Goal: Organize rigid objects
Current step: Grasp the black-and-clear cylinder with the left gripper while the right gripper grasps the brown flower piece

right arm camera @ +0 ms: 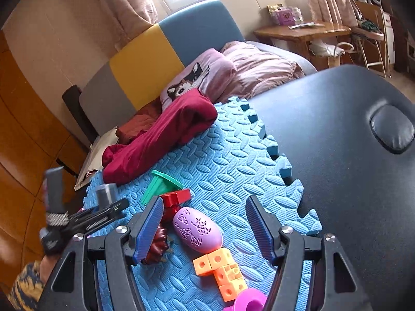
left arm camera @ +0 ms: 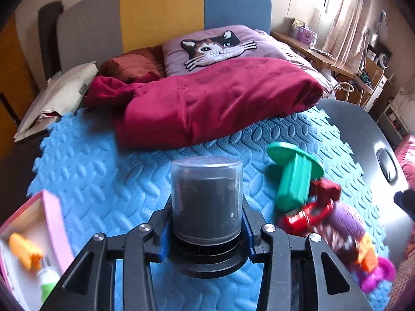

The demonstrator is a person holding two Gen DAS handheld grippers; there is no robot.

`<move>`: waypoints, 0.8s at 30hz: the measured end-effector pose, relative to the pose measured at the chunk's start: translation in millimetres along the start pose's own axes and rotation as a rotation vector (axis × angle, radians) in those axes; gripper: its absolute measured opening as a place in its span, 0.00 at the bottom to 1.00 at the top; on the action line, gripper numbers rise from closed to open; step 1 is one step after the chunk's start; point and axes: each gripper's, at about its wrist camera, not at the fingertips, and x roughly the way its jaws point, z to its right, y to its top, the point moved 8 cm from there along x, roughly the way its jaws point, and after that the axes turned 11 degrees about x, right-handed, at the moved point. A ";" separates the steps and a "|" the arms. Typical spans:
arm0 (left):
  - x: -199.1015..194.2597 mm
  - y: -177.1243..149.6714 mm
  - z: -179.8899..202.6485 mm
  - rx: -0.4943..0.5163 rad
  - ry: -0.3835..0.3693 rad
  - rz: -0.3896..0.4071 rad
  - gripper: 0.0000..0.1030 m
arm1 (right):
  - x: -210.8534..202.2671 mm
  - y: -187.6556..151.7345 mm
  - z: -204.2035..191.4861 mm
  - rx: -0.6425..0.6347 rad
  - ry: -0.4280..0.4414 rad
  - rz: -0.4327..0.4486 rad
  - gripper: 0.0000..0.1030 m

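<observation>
Bedroom setting: behind your work area lie a bed with a grey, yellow and blue headboard (left arm camera: 160,13), a cat-face pillow (left arm camera: 215,48) and a crimson garment (left arm camera: 207,101) draped over the far edge of the blue foam mat (left arm camera: 109,165). That mat lies on a dark padded table (right arm camera: 337,134) and serves as the sorting surface, its textured foam likely there to keep hard toys from sliding.

At your lower left, the pink-rimmed box (left arm camera: 55,223) already holds an orange piece (left arm camera: 23,250) and a green-and-white item (left arm camera: 49,280), which suggests it is the collection bin.

Loose toys remain clustered on the mat to your right: a green flanged peg (right arm camera: 162,185), a red block (right arm camera: 176,198), a dark red ridged piece (right arm camera: 158,246), a purple patterned egg (right arm camera: 197,229), a chain of orange linking cubes (right arm camera: 220,269) and a magenta ring (right arm camera: 249,303).

Your left gripper (left arm camera: 206,235) is closed on the clear-lidded dark cylindrical container (left arm camera: 206,199), clamping it low near its black base so it stands upright above the mat, near the bin's side.

Your right gripper (right arm camera: 205,230) is spread wide and holds nothing. Its fingers bracket the egg without touching it, and the left pad (right arm camera: 150,230) sits in front of the ridged piece; whether it touches it cannot be told.
</observation>
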 end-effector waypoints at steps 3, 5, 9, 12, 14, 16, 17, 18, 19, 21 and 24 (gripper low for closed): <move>-16.3 -14.1 2.6 -0.040 -0.041 0.006 0.42 | 1.5 -0.9 1.5 -0.005 -0.010 -0.003 0.65; -30.9 -23.2 7.9 -0.036 -0.045 0.027 0.42 | 2.7 -2.8 0.0 -0.013 -0.003 -0.012 0.65; -64.7 -45.5 20.3 -0.018 -0.063 0.069 0.42 | 8.6 -12.2 -9.8 -0.059 0.014 -0.056 0.65; -84.8 -61.2 23.3 -0.029 -0.071 0.085 0.42 | 11.0 -22.5 -23.6 -0.120 0.040 -0.084 0.65; -95.3 -69.7 24.0 -0.042 -0.085 0.090 0.42 | 6.8 -30.3 -40.5 -0.186 0.092 -0.081 0.65; -107.2 -79.8 24.9 -0.049 -0.094 0.100 0.42 | 4.5 -40.6 -56.4 -0.266 0.116 -0.078 0.65; -112.8 -84.6 24.6 -0.048 -0.092 0.106 0.42 | 4.9 -46.0 -61.7 -0.301 0.112 -0.078 0.65; -119.0 -90.1 24.1 -0.044 -0.088 0.114 0.42 | 5.6 -51.3 -66.5 -0.335 0.107 -0.079 0.65; -123.3 -94.6 23.5 -0.040 -0.082 0.118 0.42 | 7.0 -56.4 -70.8 -0.364 0.101 -0.082 0.65; -130.2 -104.3 21.4 -0.035 -0.071 0.123 0.42 | 11.0 -64.9 -76.8 -0.405 0.089 -0.086 0.65; -138.0 -118.5 16.6 -0.055 -0.084 0.115 0.42 | 16.7 -69.0 -83.9 -0.437 0.067 -0.073 0.65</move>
